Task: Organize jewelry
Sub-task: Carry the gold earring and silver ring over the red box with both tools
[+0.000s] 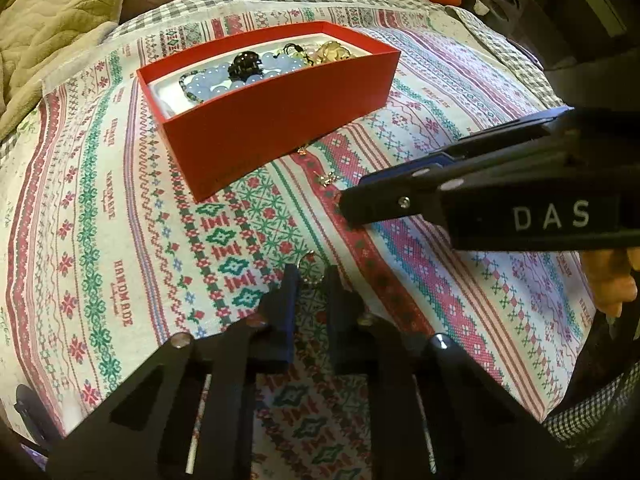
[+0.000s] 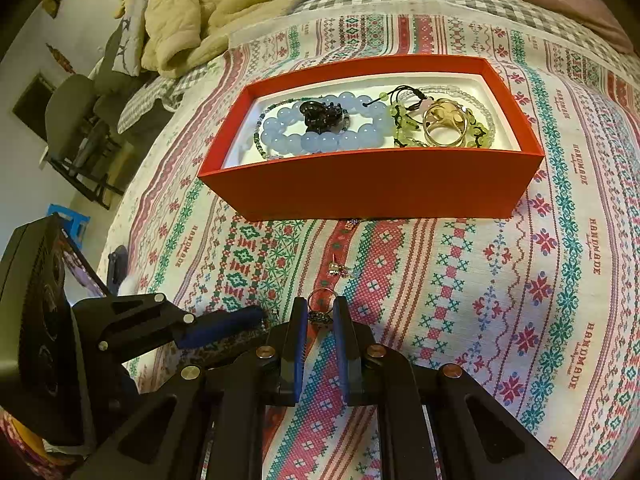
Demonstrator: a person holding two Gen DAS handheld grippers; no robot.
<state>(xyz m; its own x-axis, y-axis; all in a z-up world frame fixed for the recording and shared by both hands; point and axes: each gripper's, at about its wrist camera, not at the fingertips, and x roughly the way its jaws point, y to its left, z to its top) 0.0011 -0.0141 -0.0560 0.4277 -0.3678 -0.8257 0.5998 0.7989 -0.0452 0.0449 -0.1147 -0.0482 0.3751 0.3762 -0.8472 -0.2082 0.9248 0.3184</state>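
A red box (image 1: 280,128) (image 2: 380,184) sits on the patterned cloth and holds blue beads (image 2: 320,136), green beads (image 2: 404,124), a black piece (image 2: 320,114) and gold rings (image 2: 444,124). My left gripper (image 1: 313,276) is shut on a small ring with a beaded part (image 1: 310,270). My right gripper (image 2: 320,312) is shut on a ring with a dark ornament (image 2: 320,308). A small gold earring (image 2: 336,268) (image 1: 328,178) lies on the cloth between the grippers and the box. Another tiny piece (image 2: 352,223) lies at the box's front wall.
The right gripper (image 1: 344,204) reaches in from the right in the left wrist view. The left gripper (image 2: 262,314) shows at lower left in the right wrist view. A crumpled beige blanket (image 2: 208,4) lies behind the cloth. A chair (image 2: 80,120) stands to the left.
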